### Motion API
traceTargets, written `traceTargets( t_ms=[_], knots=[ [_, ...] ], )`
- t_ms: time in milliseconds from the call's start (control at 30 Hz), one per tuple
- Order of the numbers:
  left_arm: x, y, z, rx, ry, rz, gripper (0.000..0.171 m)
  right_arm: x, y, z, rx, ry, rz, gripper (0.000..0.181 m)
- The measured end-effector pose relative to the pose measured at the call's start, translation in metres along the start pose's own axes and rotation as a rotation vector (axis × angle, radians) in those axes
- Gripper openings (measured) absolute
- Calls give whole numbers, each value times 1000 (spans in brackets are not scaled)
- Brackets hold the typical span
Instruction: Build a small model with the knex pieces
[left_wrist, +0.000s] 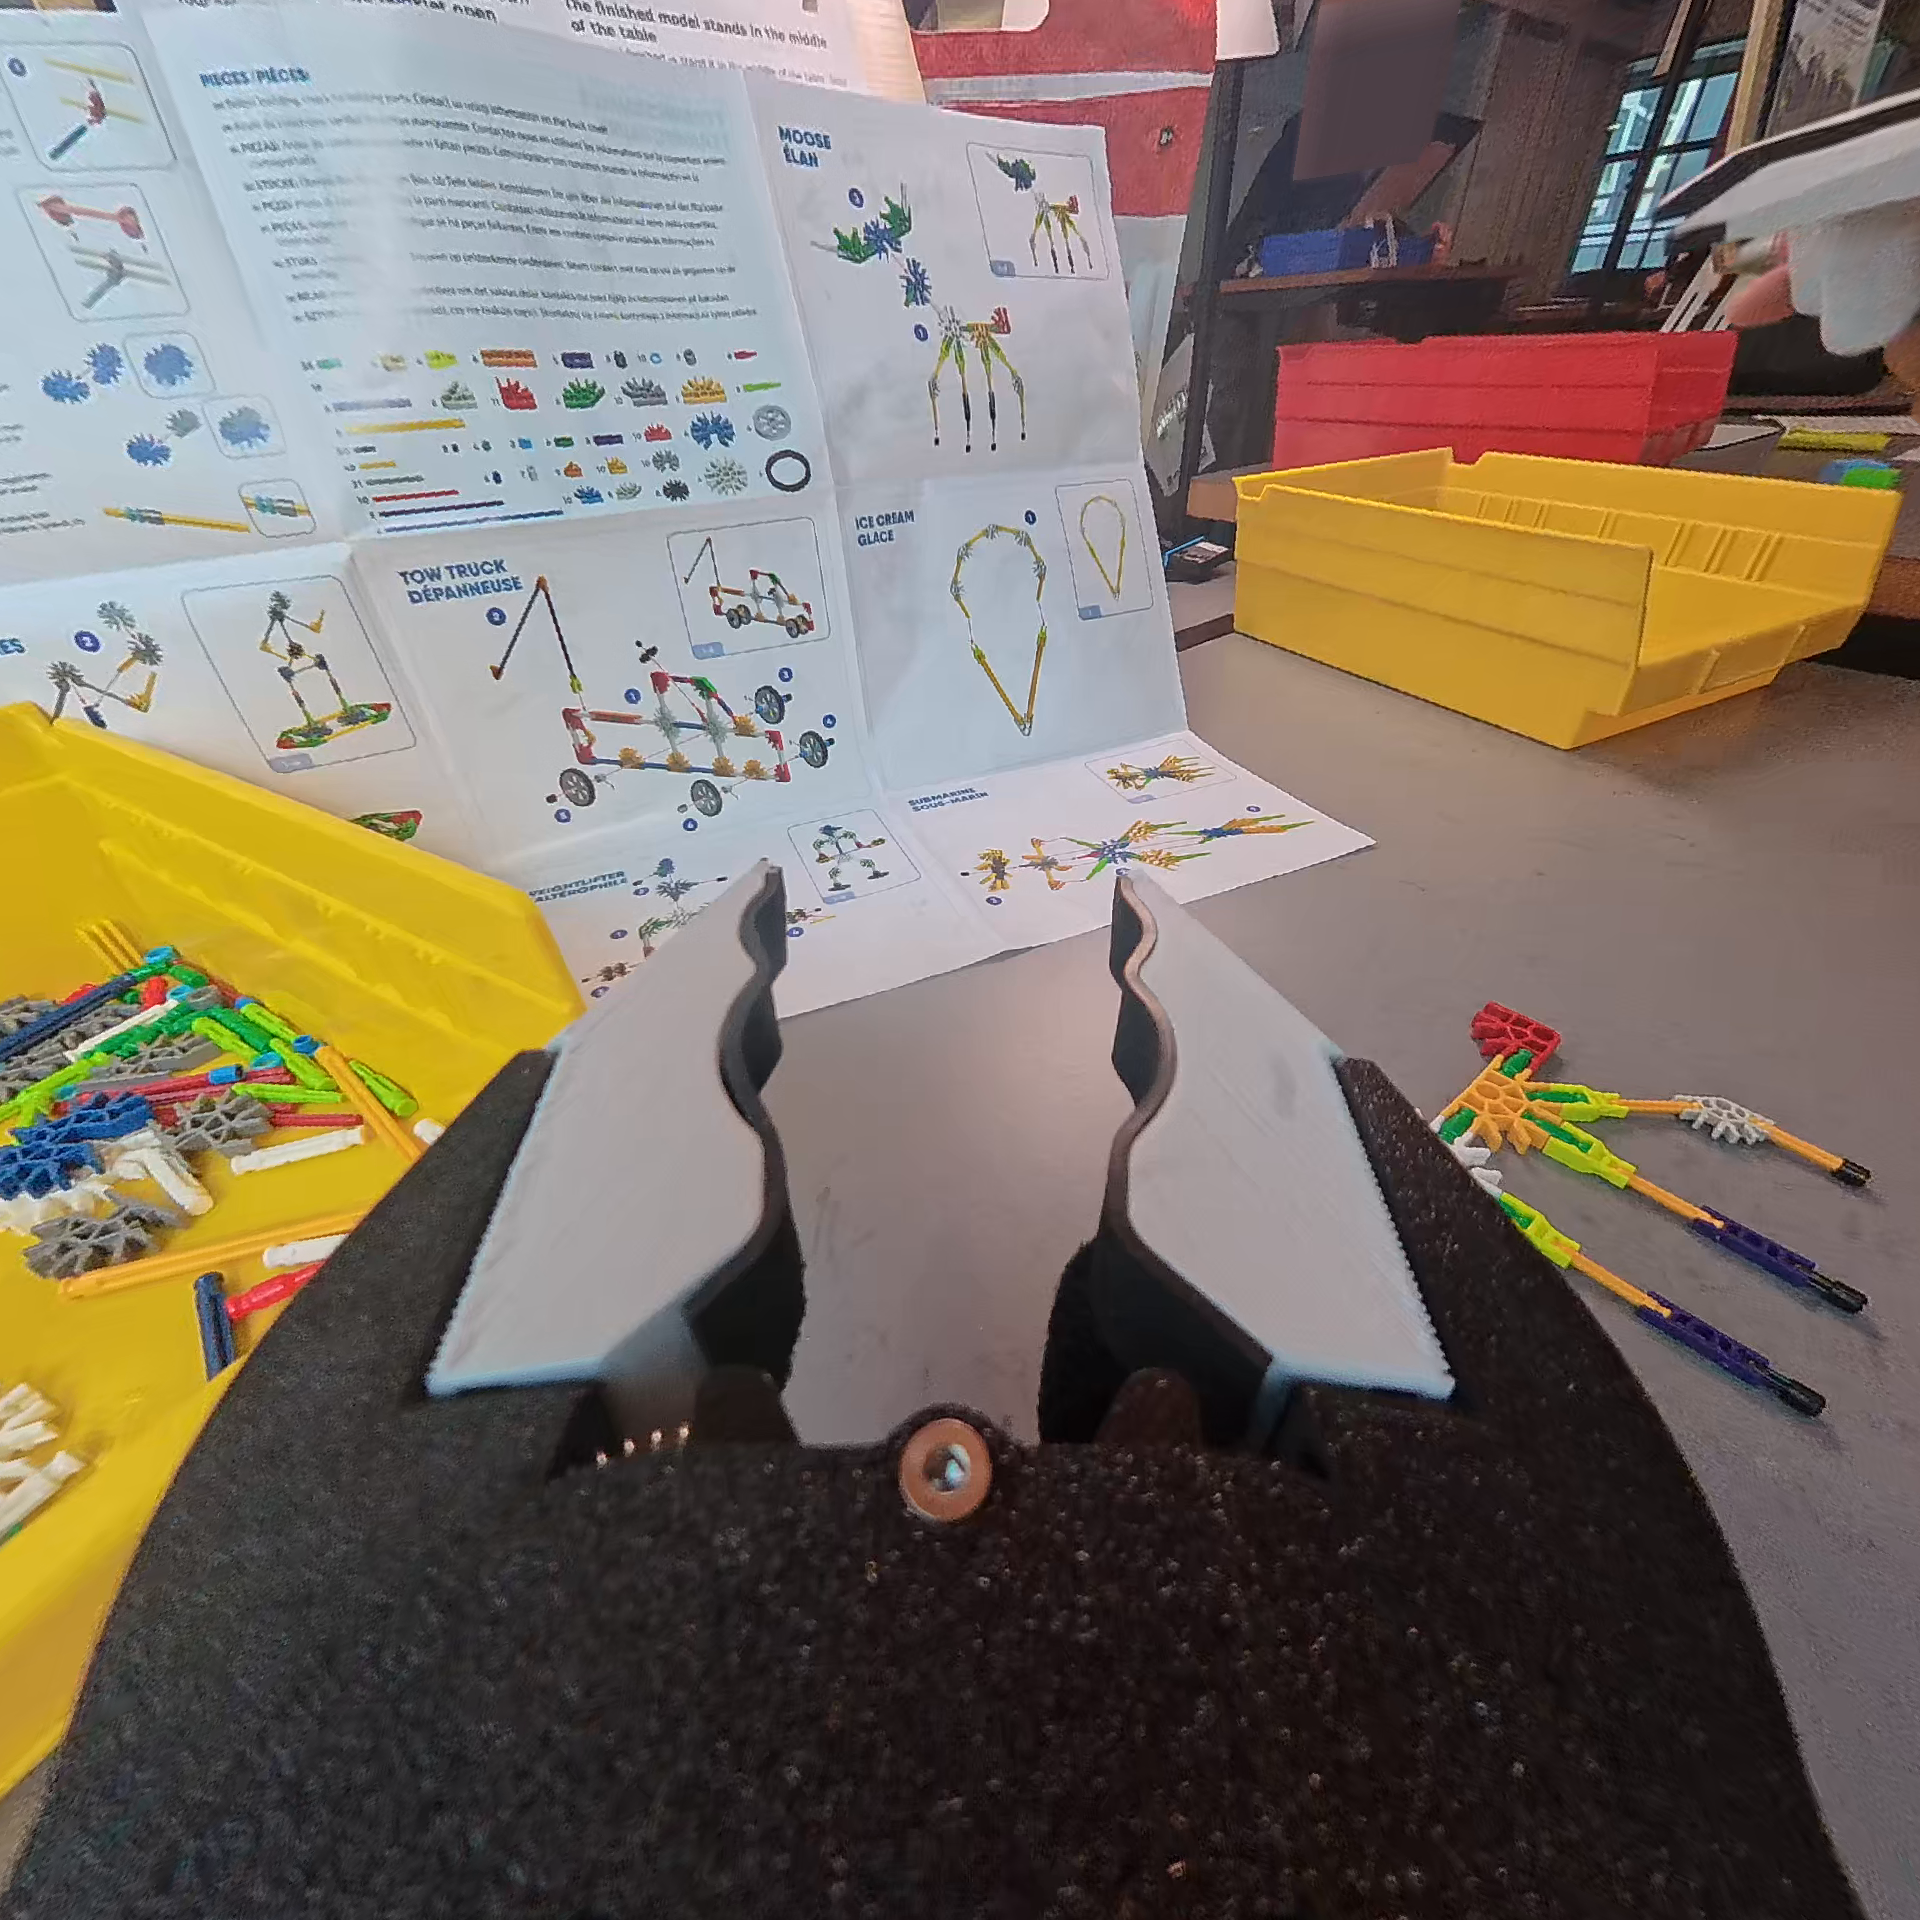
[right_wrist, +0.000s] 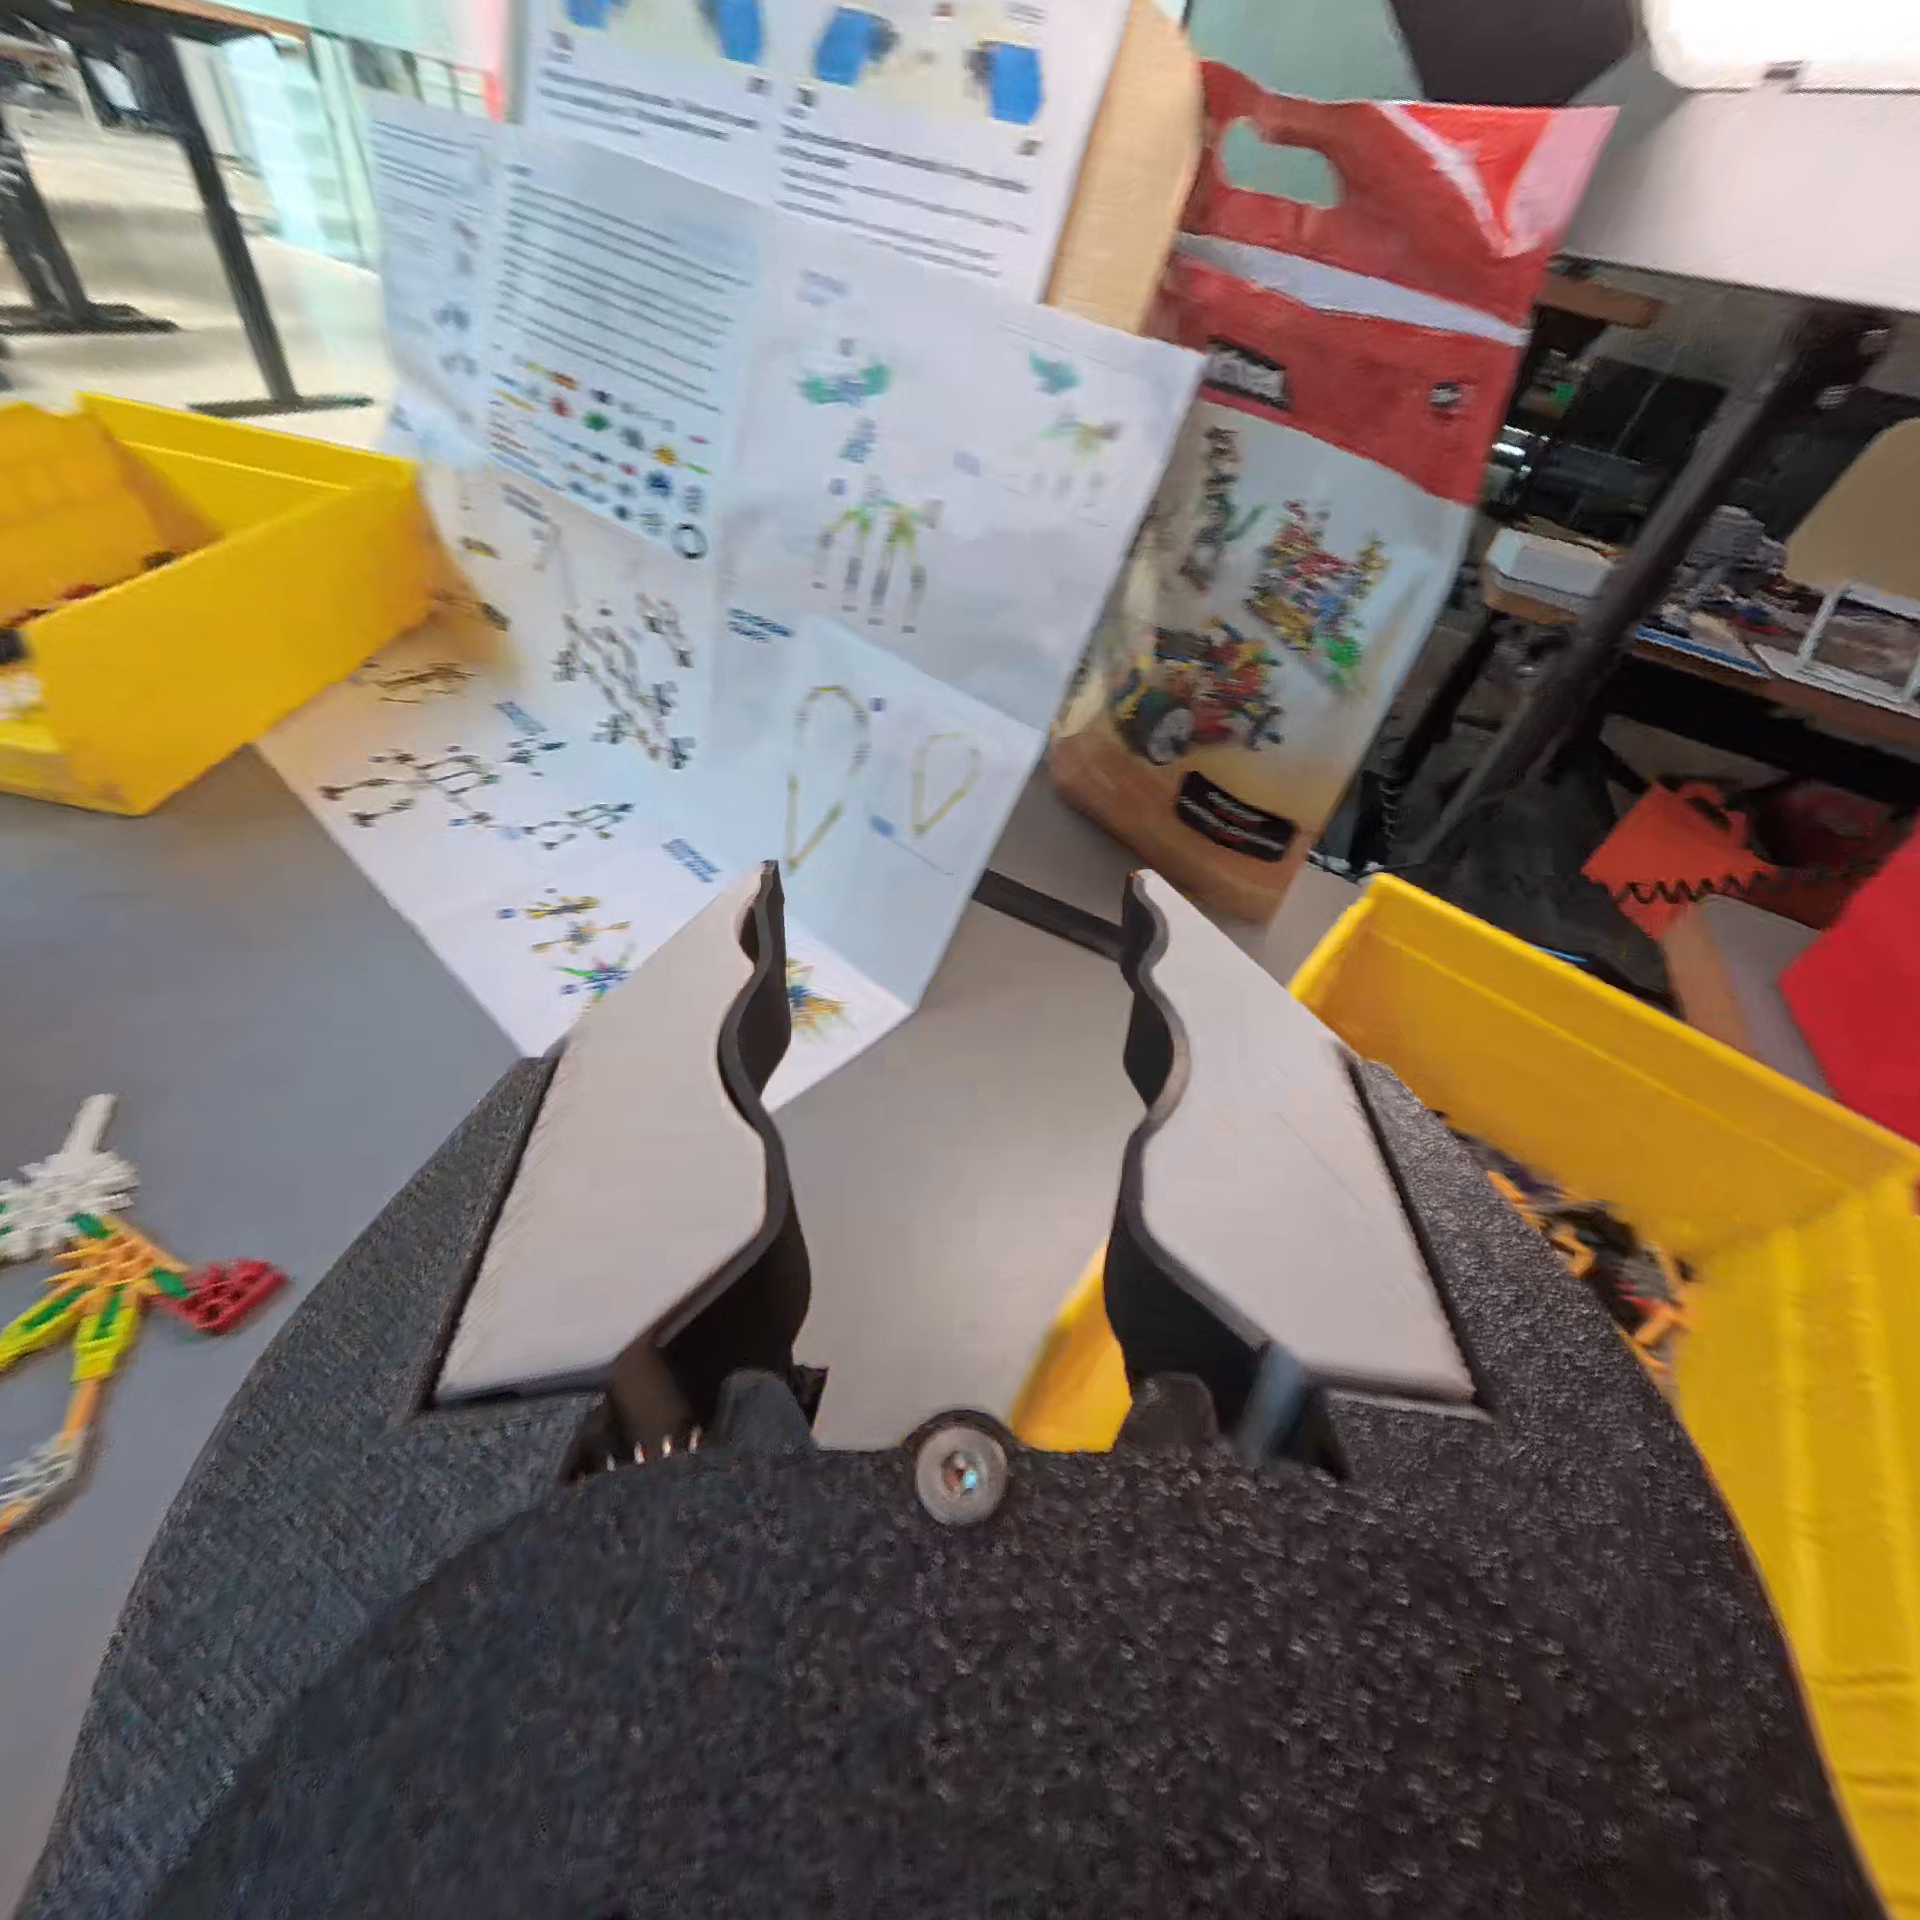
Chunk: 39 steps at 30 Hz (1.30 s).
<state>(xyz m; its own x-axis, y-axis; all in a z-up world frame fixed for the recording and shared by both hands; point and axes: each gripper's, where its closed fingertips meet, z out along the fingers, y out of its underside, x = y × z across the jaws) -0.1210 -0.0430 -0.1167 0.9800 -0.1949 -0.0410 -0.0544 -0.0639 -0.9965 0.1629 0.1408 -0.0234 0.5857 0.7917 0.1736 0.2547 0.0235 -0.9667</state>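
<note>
In the left wrist view, the left gripper (left_wrist: 945, 883) is held level above the grey table (left_wrist: 1558, 935), pointing at the lower edge of a folded instruction sheet (left_wrist: 623, 436) that stands propped upright behind it. Its jaws are spread wide with nothing between them, only bare table showing in the gap. Just to its left sits a yellow bin (left_wrist: 312, 894) holding loose rods and connectors (left_wrist: 187, 1101). To its right, flat on the table, lies a partly built model (left_wrist: 1600, 1153) with a red connector, orange hub and yellow rods tipped black. Farther right stands a second yellow bin (left_wrist: 1507, 592), with a red bin (left_wrist: 1496, 395) behind it.

In the right wrist view, which is blurred, the right gripper (right_wrist: 951, 883) tilts slightly toward the same sheet (right_wrist: 727, 520) and a red-topped toy box (right_wrist: 1299, 520). Its jaws too are wide apart and hold nothing. A yellow bin (right_wrist: 1558, 1060) with pieces lies just at its right; the model (right_wrist: 104, 1278) lies well to its left, another yellow bin (right_wrist: 229, 582) beyond.
</note>
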Motion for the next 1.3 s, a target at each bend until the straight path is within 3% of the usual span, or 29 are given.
traceTargets(
  t_ms=[167, 333, 533, 867, 967, 1100, 1300],
  knots=[
    [-5, -2, -3, 5, -29, 2, 62, -118, 44, 34, 12, -162, -4, 66],
    [-18, 2, -7, -18, -77, -8, 62, -160, 65, 60, 67, -265, -39, 68],
    [-44, 11, -11, -55, -163, -5, 63, -154, 64, 49, 101, -252, -22, 71],
    [-56, 22, -9, -113, -200, -17, 63, -124, 76, 45, 50, -216, 2, 69],
    [-66, 23, -13, -124, -243, 7, 63, -128, 89, 48, -36, -226, -34, 64],
    [-80, 26, -20, -164, -315, 89, 63, -126, 113, 67, -195, -190, -121, 30],
    [-99, 39, -27, -303, -371, 311, 58, -127, 135, 110, -477, -236, -143, 25]
  ],
)
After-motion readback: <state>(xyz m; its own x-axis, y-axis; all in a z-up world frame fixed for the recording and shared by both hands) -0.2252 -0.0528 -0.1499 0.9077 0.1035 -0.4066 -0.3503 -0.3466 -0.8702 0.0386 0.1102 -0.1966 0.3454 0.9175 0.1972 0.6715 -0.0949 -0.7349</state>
